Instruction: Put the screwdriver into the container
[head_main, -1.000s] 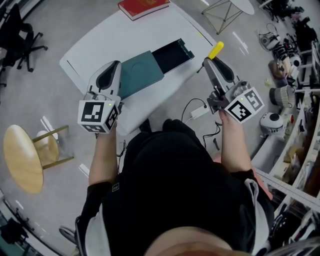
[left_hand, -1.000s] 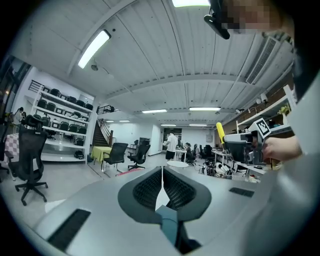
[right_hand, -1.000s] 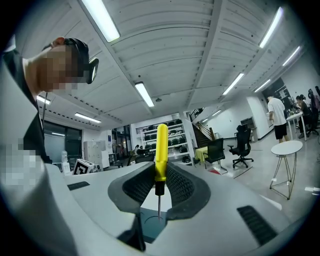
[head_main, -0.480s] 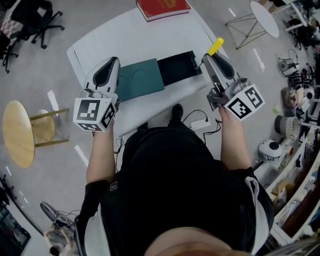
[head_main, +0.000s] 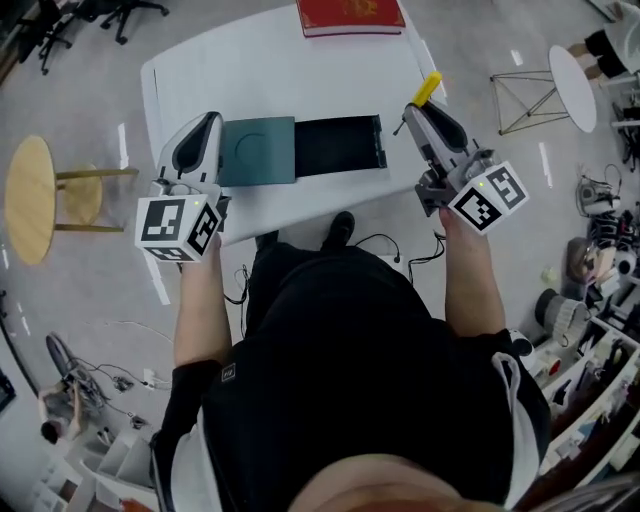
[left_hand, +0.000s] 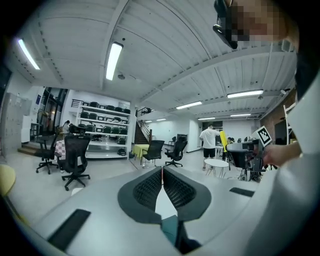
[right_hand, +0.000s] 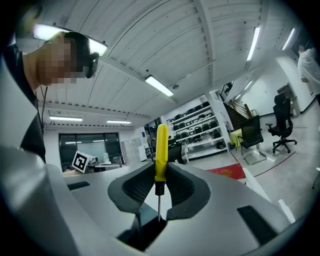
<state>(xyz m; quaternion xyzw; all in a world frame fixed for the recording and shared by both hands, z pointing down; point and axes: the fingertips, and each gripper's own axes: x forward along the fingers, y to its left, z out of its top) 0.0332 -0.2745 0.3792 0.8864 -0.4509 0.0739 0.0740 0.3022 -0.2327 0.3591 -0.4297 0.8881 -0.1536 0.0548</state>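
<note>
1. Right tongs (head_main: 416, 108) (right_hand: 160, 172): clamped on the screwdriver (head_main: 428, 88) (right_hand: 161, 145). The pads grip the lower end of the yellow handle. The rest of the handle sticks out past the tips and the thin metal shaft runs back between the jaws.
2. Screwdriver position: held in the air at the counter's (head_main: 250, 70) right edge. It is just right of the container (head_main: 340, 145), not touching it and not inside.
3. Left tongs (head_main: 208, 125) (left_hand: 161, 172): tips together, nothing between them. They hang over the counter's left part, just left of the lid (head_main: 258, 150).
4. Container: black, open, lying flat mid-counter. Nothing can be made out in it from the head view. The teal lid lies flat against its left end and also shows under the left jaws (left_hand: 170, 227).
5. Book (head_main: 350, 15) (right_hand: 230, 171): red, at the far edge of the counter, well apart from the container.
6. Off the counter: a round yellow stool (head_main: 30, 195) stands on the floor to the left and a small white round table (head_main: 572, 85) to the right.
7. The person stands at the near edge of the counter, one arm out to each side of the container.
</note>
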